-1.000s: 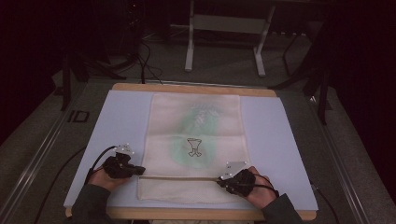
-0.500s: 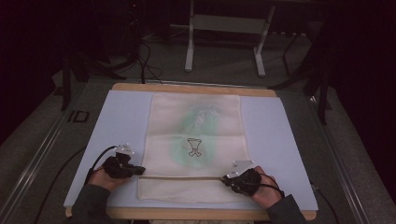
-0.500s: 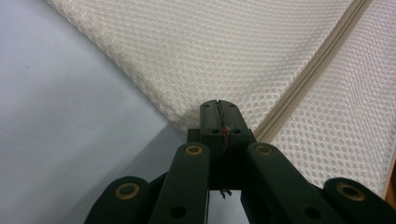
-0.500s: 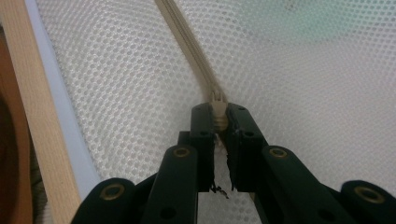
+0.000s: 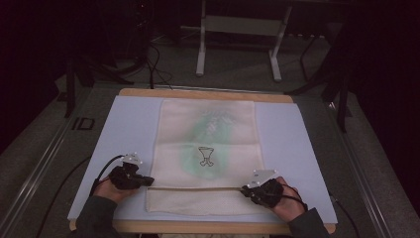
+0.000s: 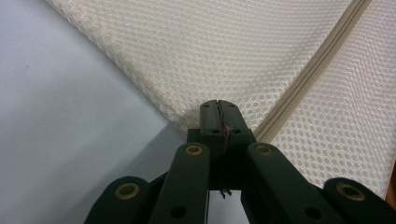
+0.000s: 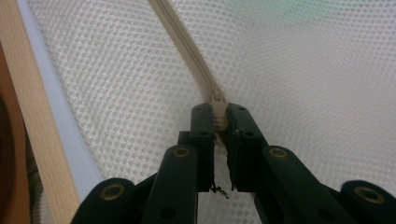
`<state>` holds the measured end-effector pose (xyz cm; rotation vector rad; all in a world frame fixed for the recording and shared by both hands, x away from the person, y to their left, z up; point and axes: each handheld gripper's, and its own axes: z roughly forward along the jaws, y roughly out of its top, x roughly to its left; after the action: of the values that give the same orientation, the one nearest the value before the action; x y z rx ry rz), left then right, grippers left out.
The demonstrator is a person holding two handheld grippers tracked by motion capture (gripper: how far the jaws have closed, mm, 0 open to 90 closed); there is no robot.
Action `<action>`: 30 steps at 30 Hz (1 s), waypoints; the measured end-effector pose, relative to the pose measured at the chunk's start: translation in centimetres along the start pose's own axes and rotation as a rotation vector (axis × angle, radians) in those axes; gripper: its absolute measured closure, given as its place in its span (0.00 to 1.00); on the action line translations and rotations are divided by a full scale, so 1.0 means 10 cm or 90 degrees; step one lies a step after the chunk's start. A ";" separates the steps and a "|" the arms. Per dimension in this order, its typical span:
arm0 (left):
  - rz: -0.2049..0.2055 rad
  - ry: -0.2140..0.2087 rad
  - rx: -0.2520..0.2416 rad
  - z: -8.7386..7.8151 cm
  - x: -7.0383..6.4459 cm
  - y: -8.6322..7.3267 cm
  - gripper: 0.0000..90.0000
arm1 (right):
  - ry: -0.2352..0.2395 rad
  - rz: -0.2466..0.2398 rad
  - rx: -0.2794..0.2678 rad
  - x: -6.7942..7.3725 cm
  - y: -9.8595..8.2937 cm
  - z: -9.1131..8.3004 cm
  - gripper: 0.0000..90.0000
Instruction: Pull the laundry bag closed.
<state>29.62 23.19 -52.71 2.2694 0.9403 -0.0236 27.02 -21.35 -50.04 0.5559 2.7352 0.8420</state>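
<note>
A cream mesh bag (image 5: 208,124) lies flat on the pale blue mat (image 5: 124,134), with something green showing through it and a small black emblem (image 5: 206,155). A beige zipper (image 5: 198,188) runs across its near end. My left gripper (image 5: 148,182) is shut on the bag's left edge (image 6: 187,116), just beside the zipper's end (image 6: 317,70). At the zipper's right end, my right gripper (image 5: 245,189) is shut on the zipper pull (image 7: 217,106). The zipper tape (image 7: 182,42) runs away from its jaws.
The mat covers a wooden table whose front edge (image 5: 198,228) shows near the person's sleeves. Beyond the table, a metal stand (image 5: 237,44) and cables (image 5: 153,64) sit on the dark floor. In the right gripper view the wooden table edge (image 7: 28,112) runs beside the bag.
My right gripper has slid a little to the right along the zipper line with the pull in it. The left gripper has held still on the bag's edge.
</note>
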 end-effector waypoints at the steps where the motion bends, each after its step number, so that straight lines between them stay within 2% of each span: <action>1: 0.000 0.000 0.000 0.00 0.00 0.00 1.00 | 0.001 0.000 0.001 0.00 0.00 -0.01 0.91; 13: 0.002 0.003 0.002 0.00 -0.01 0.00 1.00 | 0.001 -0.005 0.011 0.00 -0.03 -0.02 0.91; 30: 0.003 0.003 0.003 0.00 0.00 0.00 1.00 | -0.002 0.024 0.005 -0.05 -0.18 -0.10 0.91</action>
<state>29.62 23.17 -52.66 2.2774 0.9373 -0.0191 26.57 -23.47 -50.21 0.6122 2.7355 0.8382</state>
